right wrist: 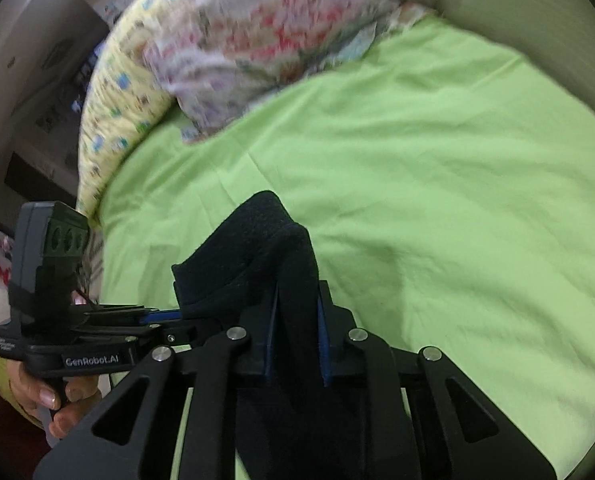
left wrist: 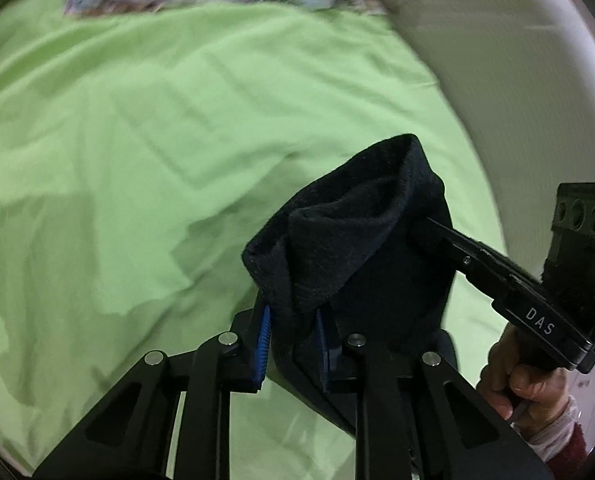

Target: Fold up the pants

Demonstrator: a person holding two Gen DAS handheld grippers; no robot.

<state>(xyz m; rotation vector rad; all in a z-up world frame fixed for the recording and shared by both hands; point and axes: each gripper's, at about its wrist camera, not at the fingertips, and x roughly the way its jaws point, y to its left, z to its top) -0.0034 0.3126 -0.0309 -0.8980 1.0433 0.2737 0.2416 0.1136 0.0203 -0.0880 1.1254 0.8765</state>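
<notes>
Black linkage bars with round silver pivots fill the bottom of the left wrist view, and between them the left gripper (left wrist: 293, 344) has its blue-padded fingers (left wrist: 263, 344) clamped on a fold of the black pants (left wrist: 353, 240). The dark fleecy fabric bunches up above the pads and stands lifted off the green bedsheet (left wrist: 137, 140). From the right side of that view the right gripper (left wrist: 421, 226) reaches in and bites the same garment; white letters "DAS" read along its body, and a hand (left wrist: 525, 380) in a pale cuff with a dark red sleeve grips its handle.

On the right wrist view the right gripper (right wrist: 297, 340) is likewise closed on a ridge of the pants (right wrist: 257, 248) between its blue pads. The left gripper (right wrist: 177, 314) comes in from the left with its tips at the cloth, its body marked "GenRobot.AI", held by a hand (right wrist: 53, 396). Floral pillows (right wrist: 257, 40) and a yellow printed cushion (right wrist: 113, 120) lie at the head of the sheet (right wrist: 457, 180).
</notes>
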